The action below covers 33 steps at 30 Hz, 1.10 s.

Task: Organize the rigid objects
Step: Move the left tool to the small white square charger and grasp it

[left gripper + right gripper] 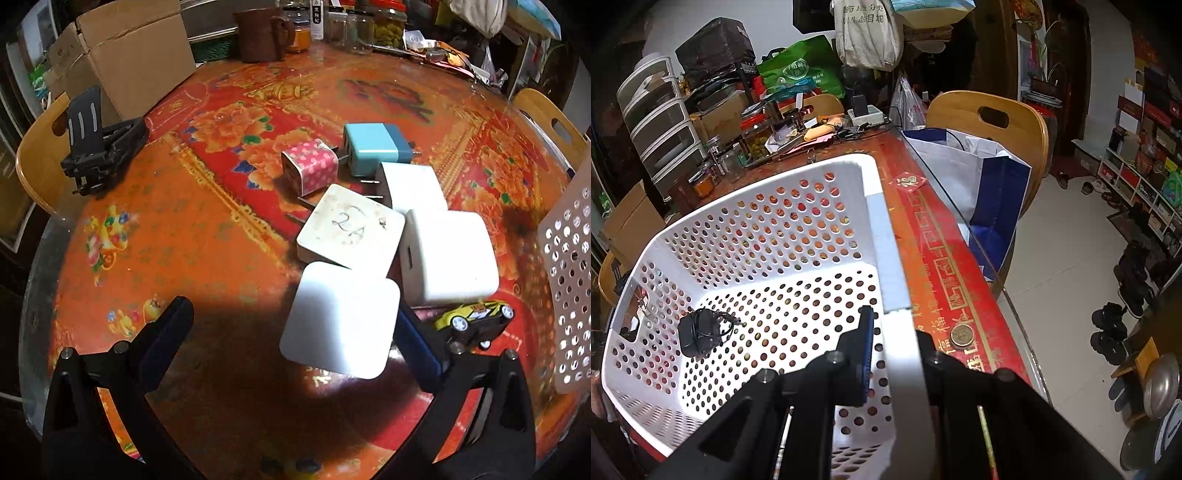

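Note:
Several plug chargers lie clustered on the red table: a white one (340,321) nearest, one marked "2A" (351,230), two more white ones (448,256) (413,186), a blue one (376,147) and a pink dotted one (310,168). My left gripper (291,325) is open; the nearest white charger sits against its right finger (419,347). A yellow toy car (474,323) lies just right of it. My right gripper (897,332) is shut on the rim of the white perforated basket (886,236). A black adapter (698,332) lies inside the basket.
A black folded stand (99,147) and cardboard boxes (129,55) sit at the far left. A brown mug (258,35) and jars (388,24) line the back. The basket wall (569,266) shows at the right. A coin (962,335) lies near the table's glass edge.

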Motion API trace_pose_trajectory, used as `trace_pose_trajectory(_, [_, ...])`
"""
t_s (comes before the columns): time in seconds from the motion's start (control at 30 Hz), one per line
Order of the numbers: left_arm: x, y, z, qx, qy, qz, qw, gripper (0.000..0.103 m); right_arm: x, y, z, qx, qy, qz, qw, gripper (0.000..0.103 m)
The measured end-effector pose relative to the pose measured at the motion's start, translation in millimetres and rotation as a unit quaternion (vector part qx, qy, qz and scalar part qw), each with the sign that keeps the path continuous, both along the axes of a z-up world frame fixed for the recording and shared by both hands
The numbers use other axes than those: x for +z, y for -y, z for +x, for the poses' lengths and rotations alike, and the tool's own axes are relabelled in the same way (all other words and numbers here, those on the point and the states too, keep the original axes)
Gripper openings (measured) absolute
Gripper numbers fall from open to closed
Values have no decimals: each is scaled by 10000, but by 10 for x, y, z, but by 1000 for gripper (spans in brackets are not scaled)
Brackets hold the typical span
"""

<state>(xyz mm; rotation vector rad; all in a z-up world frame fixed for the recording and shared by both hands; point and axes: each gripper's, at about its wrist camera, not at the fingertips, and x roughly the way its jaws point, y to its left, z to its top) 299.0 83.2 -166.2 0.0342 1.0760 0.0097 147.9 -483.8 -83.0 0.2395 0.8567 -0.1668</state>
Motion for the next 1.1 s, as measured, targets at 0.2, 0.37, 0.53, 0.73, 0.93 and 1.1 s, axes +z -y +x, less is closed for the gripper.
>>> trace_pose_trajectory(0.2, [103, 49, -80, -29, 190, -206, 9996, 43, 2, -2, 1, 1, -1, -3, 10000, 11])
trace_pose_trajectory(0.37, [239, 82, -200, 291, 644, 193, 9973, 43, 5, -5, -10, 17, -26, -12, 10000, 11])
trace_pose_trajectory(0.53, [502, 226, -344, 474, 1191, 979, 9869, 43, 10, -11, 0, 51, -41, -22, 10000, 11])
trace_pose_trajectory(0.73, [819, 421, -458, 537, 1637, 1435, 9745, 43, 11, -6, 3, 99, -11, 15, 9999, 11])
trace_pose_trajectory(0.93, [1046, 619, -512, 425, 1793, 1457, 9720, 43, 9, -11, 4, 134, -20, -9, 9999, 11])
trace_pose_trajectory(1.1, [1211, 907, -560, 183, 1981, 1596, 9669, 43, 11, -14, 7, 169, -26, -35, 9998, 11])
